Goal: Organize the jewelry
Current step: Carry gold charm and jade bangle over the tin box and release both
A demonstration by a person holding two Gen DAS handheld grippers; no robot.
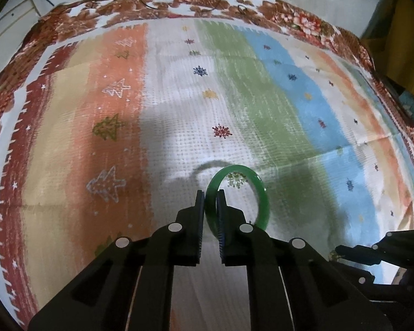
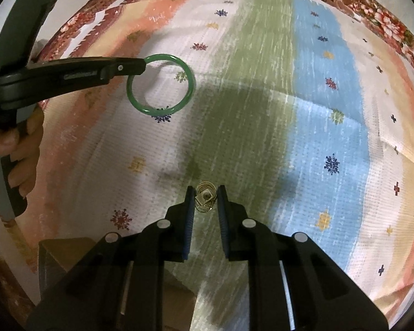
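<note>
Two grippers work over a striped cloth (image 1: 179, 138). At left, the left gripper (image 1: 210, 193) is clenched on the rim of a green bangle (image 1: 263, 201), edge-on so the hoop hangs clear of the cloth, apparently for carrying. At right, the right gripper (image 2: 205, 190) is closed on a small gold ring (image 2: 204, 197), pinched at the fingertips, likely because it is so small.
</note>
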